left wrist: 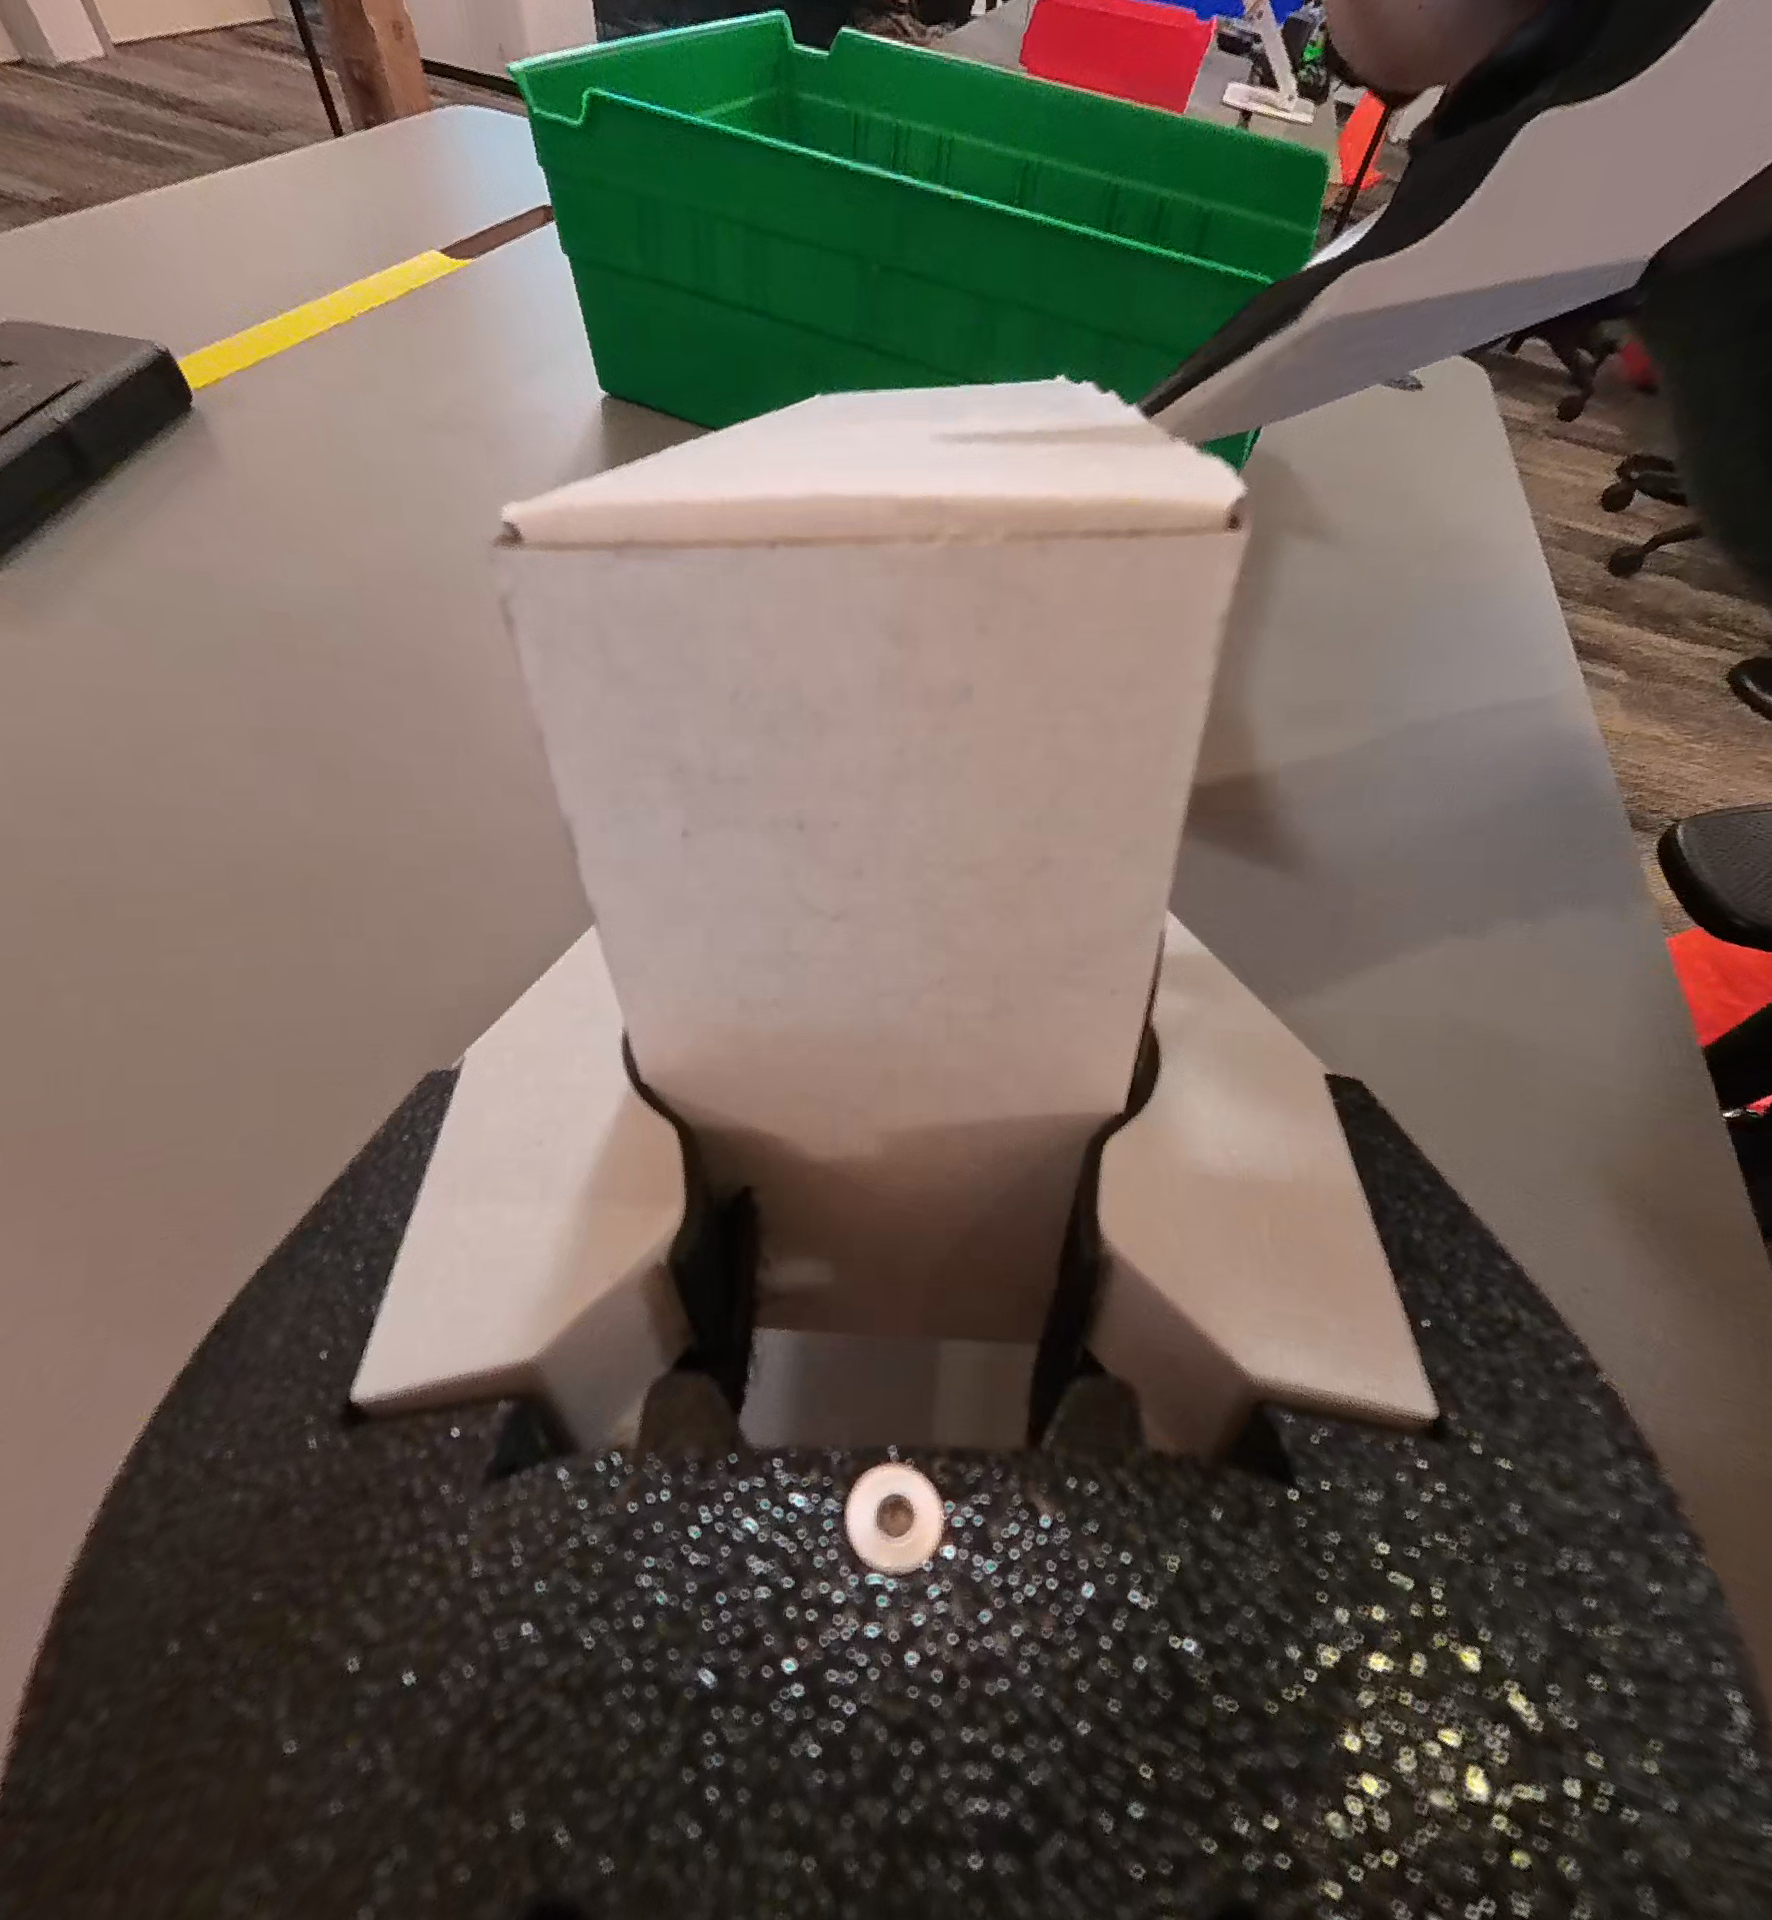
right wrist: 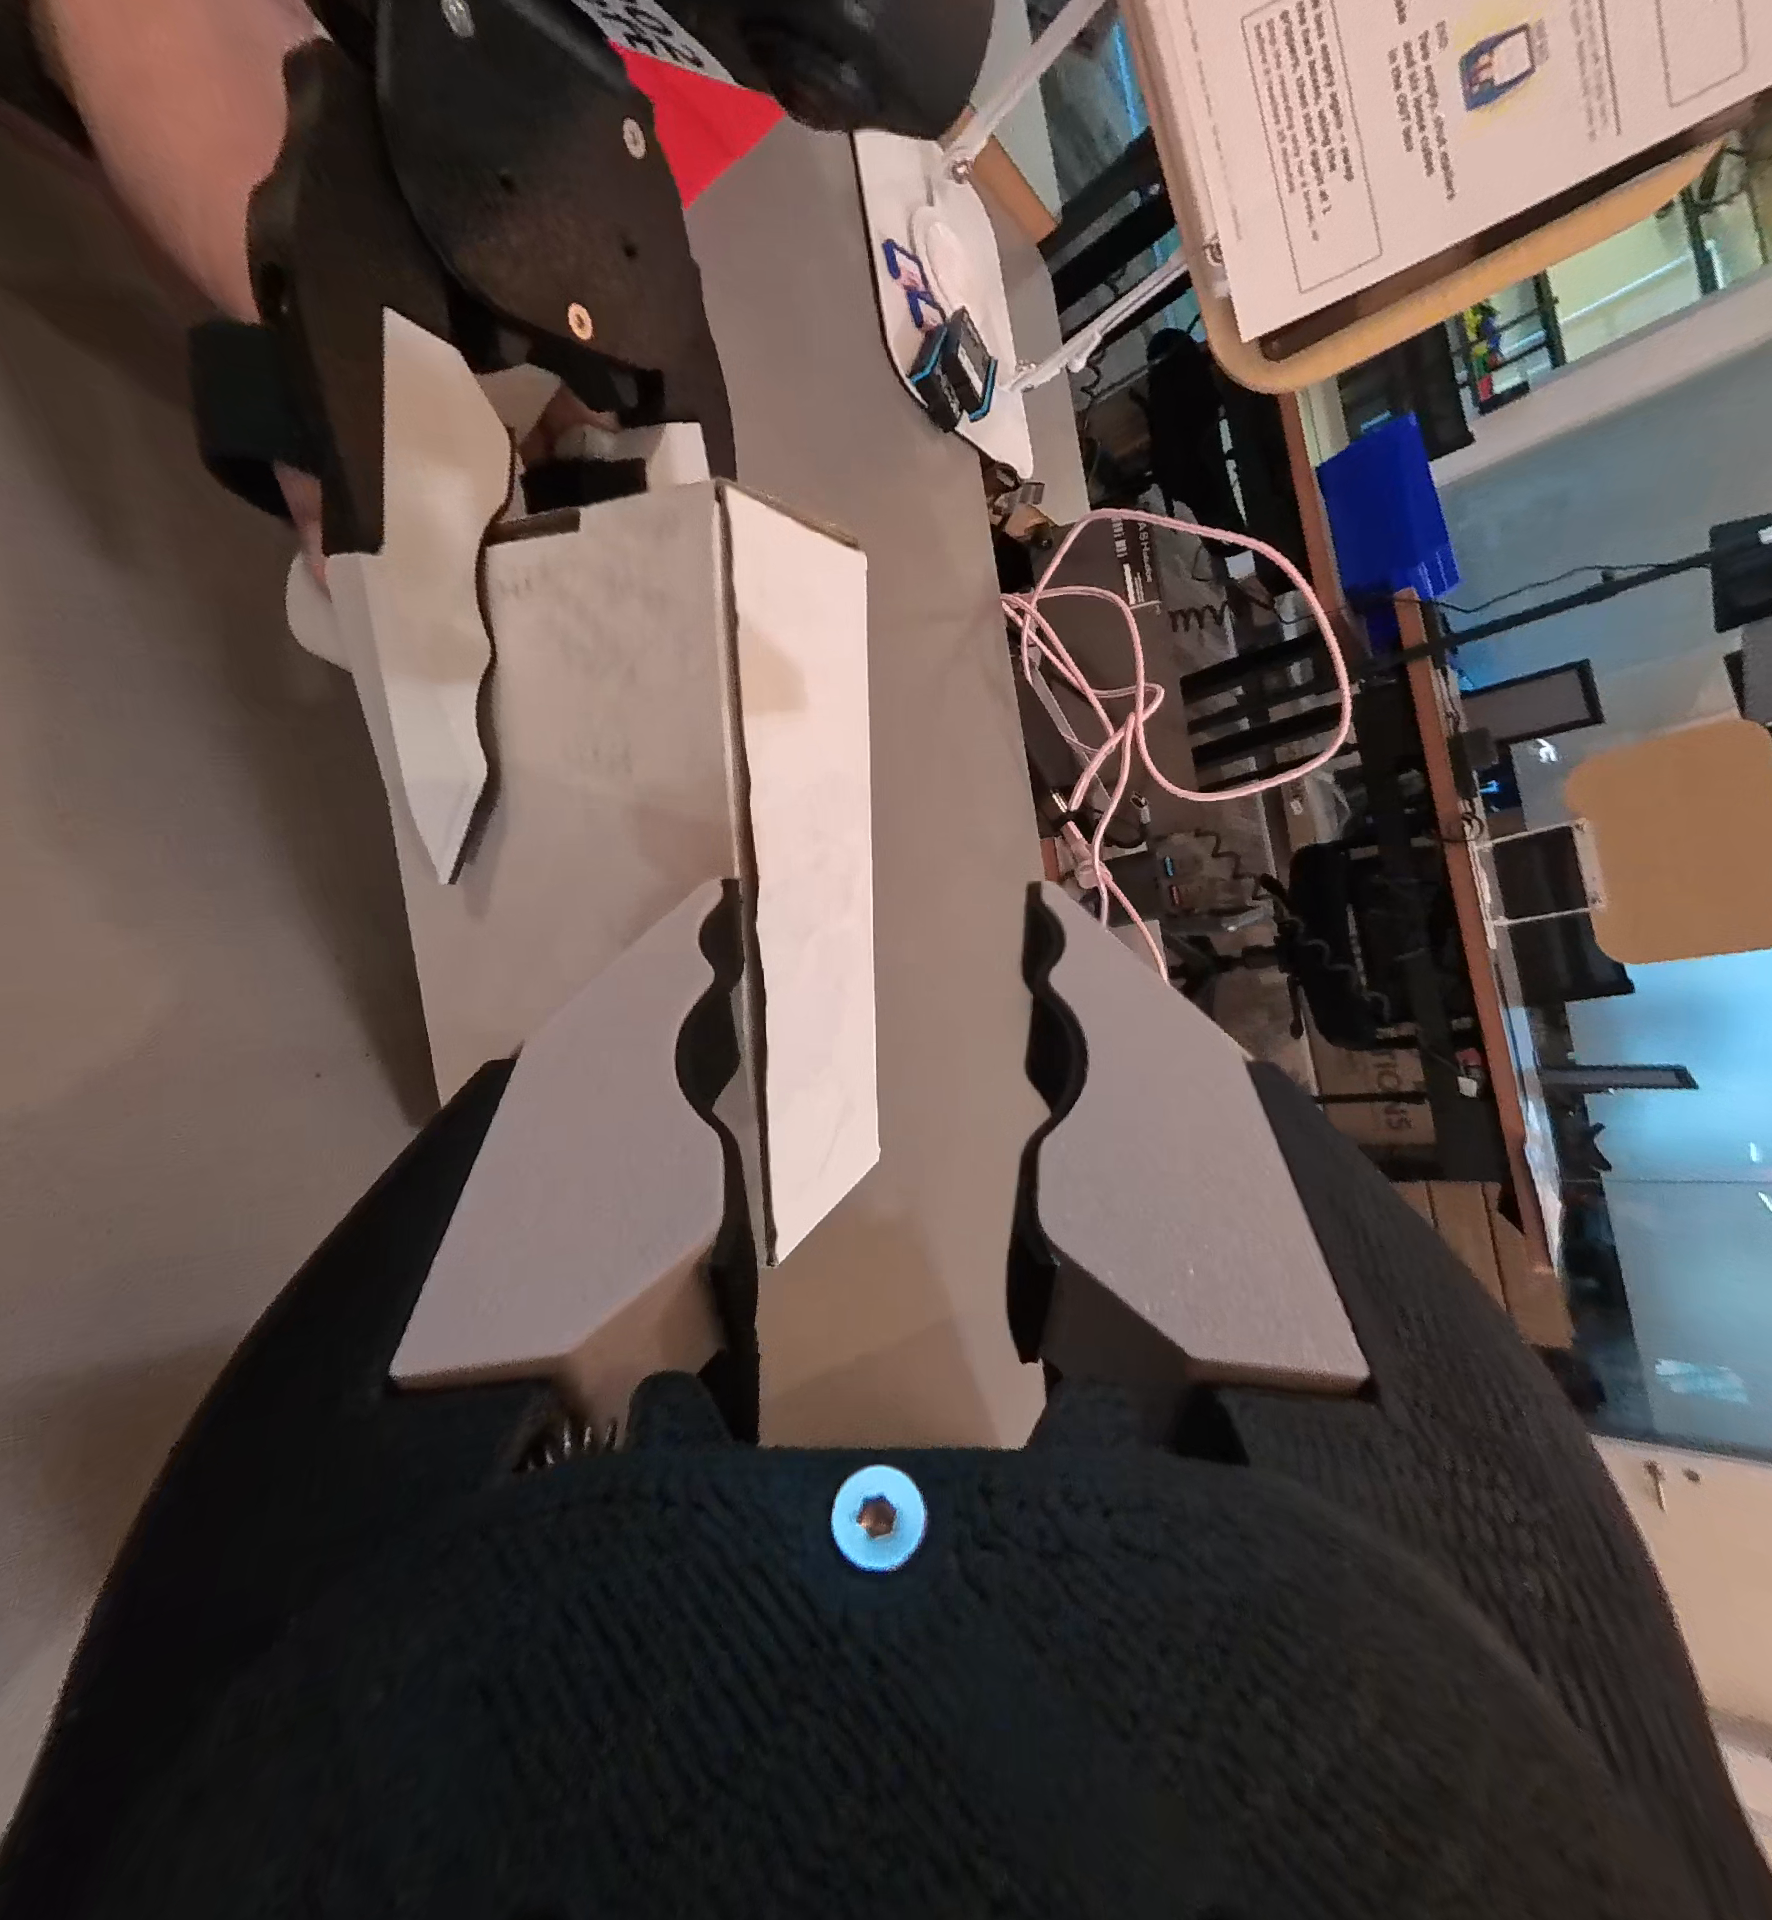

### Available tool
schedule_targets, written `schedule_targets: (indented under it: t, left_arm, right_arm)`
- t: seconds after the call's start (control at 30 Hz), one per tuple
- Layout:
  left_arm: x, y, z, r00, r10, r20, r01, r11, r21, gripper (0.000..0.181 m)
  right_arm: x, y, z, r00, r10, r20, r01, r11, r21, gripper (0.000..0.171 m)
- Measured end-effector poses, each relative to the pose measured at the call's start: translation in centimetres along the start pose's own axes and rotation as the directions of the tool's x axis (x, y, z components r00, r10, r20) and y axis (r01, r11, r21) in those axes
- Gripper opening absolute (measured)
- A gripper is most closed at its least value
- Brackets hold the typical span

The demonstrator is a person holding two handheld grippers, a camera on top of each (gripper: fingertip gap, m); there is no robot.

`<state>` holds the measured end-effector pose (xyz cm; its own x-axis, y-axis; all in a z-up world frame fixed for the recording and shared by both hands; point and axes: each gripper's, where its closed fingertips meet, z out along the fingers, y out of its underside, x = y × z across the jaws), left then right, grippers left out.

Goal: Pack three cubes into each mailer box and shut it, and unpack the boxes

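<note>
A closed white mailer box (left wrist: 861, 748) is held above the grey table (left wrist: 238, 831). My left gripper (left wrist: 887, 935) is shut on its near end, one finger on each side. One finger of my right gripper (left wrist: 1381, 312) reaches in from the upper right and touches the box's far top corner. In the right wrist view the box (right wrist: 612, 675) runs away from me, and my right gripper (right wrist: 877, 899) is open with the box's near edge between the jaws. The left pad (right wrist: 716, 1039) lies against that edge. The left gripper's finger (right wrist: 414, 665) clamps the far end. No cubes are visible.
A green plastic bin (left wrist: 913, 229) stands behind the box. A black case (left wrist: 30, 436) and a yellow tape strip (left wrist: 321, 312) lie at the left. Office chairs (left wrist: 1765, 873) are past the table's right edge. A pink cable (right wrist: 1173, 675) and a blue bin (right wrist: 1381, 509) show beyond.
</note>
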<state>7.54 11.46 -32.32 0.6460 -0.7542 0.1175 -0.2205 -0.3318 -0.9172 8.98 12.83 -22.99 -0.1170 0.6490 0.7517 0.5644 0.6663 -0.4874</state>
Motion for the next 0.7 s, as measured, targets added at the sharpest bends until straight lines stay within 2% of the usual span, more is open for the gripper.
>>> schedule_targets:
  t: [0.17,0.3,0.4,0.5,0.63,0.7]
  left_arm:
    - [0.0,0.0,0.1,1.000,-0.016,0.000,0.016,1.000,-0.001,0.080]
    - [0.0,0.1,0.1,1.000,-0.009,0.000,0.009,1.000,-0.002,0.080]
    - [0.1,0.0,0.1,1.000,-0.004,0.001,0.004,1.000,-0.002,0.079]
    - [0.3,0.2,0.0,1.000,0.004,-0.030,-0.003,1.000,0.011,0.078]
    - [0.7,0.4,0.5,0.999,0.018,-0.040,-0.018,1.000,0.009,0.077]
    - [1.1,0.6,0.7,0.996,0.078,-0.038,-0.078,0.997,-0.006,0.077]
  right_arm:
    - [0.3,0.1,-0.1,0.999,0.038,-0.026,-0.038,0.999,0.011,0.051]
    - [0.0,-0.1,0.0,1.000,0.006,-0.018,-0.006,1.000,-0.001,0.046]
    - [0.3,-0.1,0.0,0.998,-0.031,-0.047,0.030,0.999,-0.022,0.050]
    - [0.8,-0.1,0.3,0.991,-0.027,-0.134,0.026,1.000,-0.010,0.057]
    - [1.1,0.1,0.2,0.956,-0.095,-0.278,0.091,0.995,-0.028,0.047]
    - [0.4,0.4,0.5,0.968,-0.077,-0.239,0.072,0.997,-0.028,0.040]
